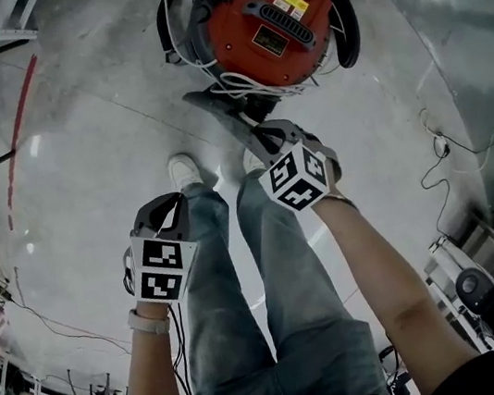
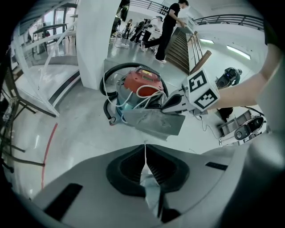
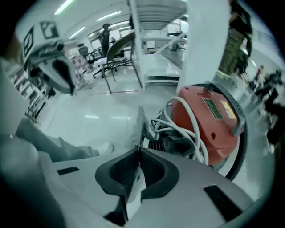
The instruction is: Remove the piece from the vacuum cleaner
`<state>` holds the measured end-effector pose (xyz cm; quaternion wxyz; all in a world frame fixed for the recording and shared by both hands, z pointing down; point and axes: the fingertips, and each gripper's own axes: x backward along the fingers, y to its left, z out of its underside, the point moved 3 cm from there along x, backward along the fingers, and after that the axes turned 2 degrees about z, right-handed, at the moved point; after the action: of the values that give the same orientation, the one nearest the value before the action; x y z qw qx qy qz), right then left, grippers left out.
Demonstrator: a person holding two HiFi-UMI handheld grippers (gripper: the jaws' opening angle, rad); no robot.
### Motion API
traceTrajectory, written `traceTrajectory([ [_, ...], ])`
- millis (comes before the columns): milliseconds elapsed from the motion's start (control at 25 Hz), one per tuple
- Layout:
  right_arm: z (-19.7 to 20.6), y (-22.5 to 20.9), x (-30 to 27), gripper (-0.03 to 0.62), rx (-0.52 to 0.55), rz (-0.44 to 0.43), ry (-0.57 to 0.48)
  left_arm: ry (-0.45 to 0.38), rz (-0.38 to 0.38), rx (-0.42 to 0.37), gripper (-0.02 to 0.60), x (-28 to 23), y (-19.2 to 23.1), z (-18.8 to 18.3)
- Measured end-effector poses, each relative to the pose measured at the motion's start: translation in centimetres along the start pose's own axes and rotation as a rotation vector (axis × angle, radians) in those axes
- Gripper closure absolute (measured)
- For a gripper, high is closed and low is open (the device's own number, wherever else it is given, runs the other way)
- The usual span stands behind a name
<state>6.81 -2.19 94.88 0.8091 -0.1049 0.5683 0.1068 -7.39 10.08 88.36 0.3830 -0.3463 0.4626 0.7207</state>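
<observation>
Evidently clamps right gripper on thin edge of grey piece, probably light and stiff; left gripper closed, empty.

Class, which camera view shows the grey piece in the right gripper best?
The left gripper view: the grey piece shows its broad face, in front of the vacuum cleaner. The head view shows it as a dark wedge; the right gripper view sees it edge-on in the right gripper, jaws shut on it.

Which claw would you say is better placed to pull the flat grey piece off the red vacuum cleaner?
Right. The right claw is shut on the flat grey piece beside the round red vacuum cleaner; the left claw is shut, empty, farther back.
</observation>
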Motion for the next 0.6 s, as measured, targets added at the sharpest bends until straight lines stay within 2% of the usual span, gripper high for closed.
traceTrajectory([
  [160,1.2,1.3,-0.4,0.551,0.235,0.054,0.028,-0.002,0.001,0.005,0.56,0.0,0.3,-0.1],
  [280,1.7,1.7,-0.5,0.551,0.314,0.069,0.035,-0.005,0.0,0.003,0.56,0.3,0.6,-0.2],
  [360,1.2,1.5,-0.4,0.551,0.264,0.051,0.043,-0.007,-0.002,0.006,0.56,0.4,0.8,-0.1],
  [520,-0.5,0.3,-0.1,0.551,-0.009,-0.025,0.032,-0.002,0.001,0.011,0.56,0.4,0.8,0.2],
  [600,-0.8,-0.1,-0.2,0.551,-0.086,-0.04,0.024,0.001,0.005,0.008,0.56,0.3,0.7,0.2],
])
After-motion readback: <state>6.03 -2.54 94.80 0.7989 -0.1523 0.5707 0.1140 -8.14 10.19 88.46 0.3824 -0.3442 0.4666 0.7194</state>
